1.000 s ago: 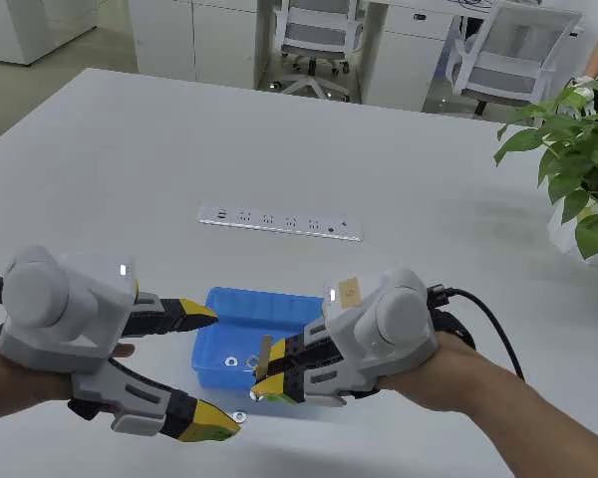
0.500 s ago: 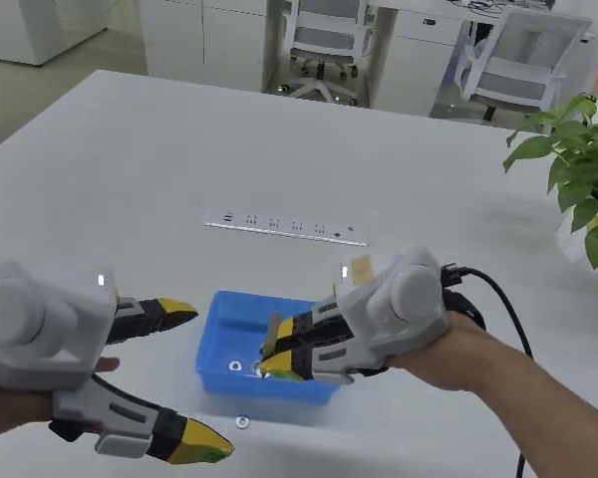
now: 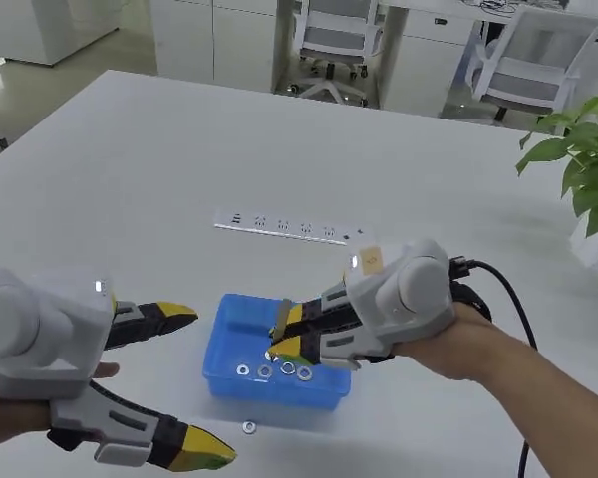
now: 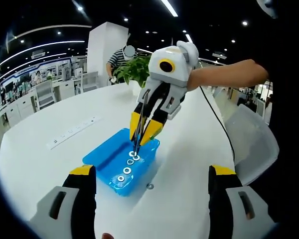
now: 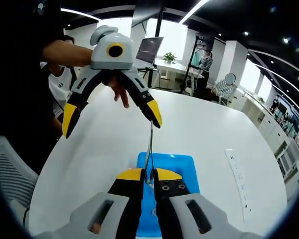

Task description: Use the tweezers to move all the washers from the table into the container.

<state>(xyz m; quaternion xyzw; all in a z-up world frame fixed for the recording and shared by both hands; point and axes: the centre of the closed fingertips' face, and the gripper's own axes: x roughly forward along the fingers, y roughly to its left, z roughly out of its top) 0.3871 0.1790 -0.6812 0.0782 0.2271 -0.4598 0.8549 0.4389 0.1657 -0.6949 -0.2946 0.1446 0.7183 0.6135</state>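
The right gripper (image 3: 285, 342), jaws shut tight on the tweezers (image 5: 149, 144), poises their tips over the washers (image 3: 265, 372) in the blue container (image 3: 231, 311). The left gripper (image 3: 195, 386) gapes wide and holds nothing. A stray washer (image 3: 248, 427) lies on the table (image 3: 130, 179) just beside the container's near wall. Flat and thin, it could slip from the tips, or the tweezers could twist in the jaws.

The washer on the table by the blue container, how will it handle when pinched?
Likely light: the washer is a tiny thin ring. Lying flat on the smooth table, it may skid when nudged. Shiny metal, so it could slip from the tweezers.
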